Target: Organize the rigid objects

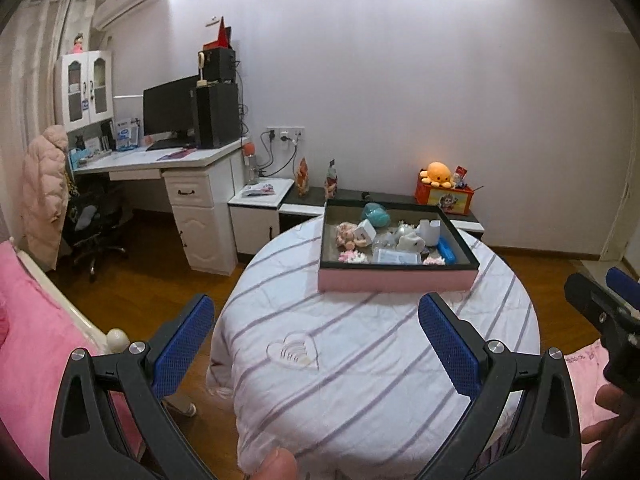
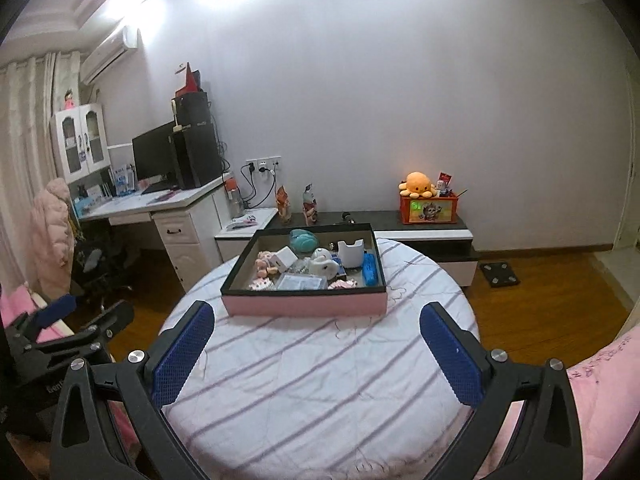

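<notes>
A shallow pink box with a dark rim [image 1: 394,280] [image 2: 304,306] sits at the far side of a round table with a striped white cloth [image 1: 360,360] [image 2: 320,380]. It holds several small items: a teal object [image 1: 376,214] [image 2: 303,240], a white cube [image 1: 367,234] [image 2: 285,259], a white holder [image 1: 430,231] [image 2: 351,254], a blue case [image 1: 446,250] [image 2: 370,269], a clear packet [image 1: 396,257] [image 2: 300,281]. My left gripper [image 1: 316,340] is open and empty, held before the box. My right gripper [image 2: 316,344] is open and empty too.
A white desk with a monitor [image 1: 170,112] and a chair stand at left. A low cabinet carries an orange box with a plush octopus [image 1: 440,172] [image 2: 418,184]. A pink bed [image 1: 24,320] is at near left. The right gripper shows at the left view's right edge [image 1: 600,308].
</notes>
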Available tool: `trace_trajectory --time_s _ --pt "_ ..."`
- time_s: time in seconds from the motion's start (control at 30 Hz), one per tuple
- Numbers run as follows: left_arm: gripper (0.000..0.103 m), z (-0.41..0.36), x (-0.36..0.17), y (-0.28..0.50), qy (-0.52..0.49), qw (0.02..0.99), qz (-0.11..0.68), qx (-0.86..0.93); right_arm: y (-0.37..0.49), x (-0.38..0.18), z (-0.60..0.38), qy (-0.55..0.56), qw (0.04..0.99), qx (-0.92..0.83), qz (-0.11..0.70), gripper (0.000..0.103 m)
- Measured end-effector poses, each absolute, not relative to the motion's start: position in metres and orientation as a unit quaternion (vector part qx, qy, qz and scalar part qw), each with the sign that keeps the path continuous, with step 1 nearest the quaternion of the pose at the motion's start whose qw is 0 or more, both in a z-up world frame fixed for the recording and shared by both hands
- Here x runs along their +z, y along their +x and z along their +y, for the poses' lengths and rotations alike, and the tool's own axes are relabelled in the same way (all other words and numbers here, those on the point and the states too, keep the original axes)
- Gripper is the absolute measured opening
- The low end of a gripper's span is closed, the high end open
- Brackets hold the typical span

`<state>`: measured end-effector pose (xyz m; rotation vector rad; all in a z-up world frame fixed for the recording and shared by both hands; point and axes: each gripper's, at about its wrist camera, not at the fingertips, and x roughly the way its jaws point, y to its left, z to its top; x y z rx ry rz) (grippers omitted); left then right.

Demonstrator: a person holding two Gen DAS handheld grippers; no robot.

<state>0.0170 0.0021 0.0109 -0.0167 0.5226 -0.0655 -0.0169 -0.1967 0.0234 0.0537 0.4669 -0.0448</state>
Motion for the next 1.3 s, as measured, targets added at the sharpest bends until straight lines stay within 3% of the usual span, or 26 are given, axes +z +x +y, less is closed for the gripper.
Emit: trace_trajectory --time_s 0.47,1.3 --pt "0.103 0.001 0.016 -0.034 -0.006 0.972 0.233 -0.038 -0.056 0.018 -0.195 0.022 0.973 -0.033 0.226 0.103" --pt "0.103 0.006 0.013 -0.052 -0.003 0.971 0.238 -0.028 -0.072 0.015 -0.19 0.026 0.974 -0.025 0.225 0.103"
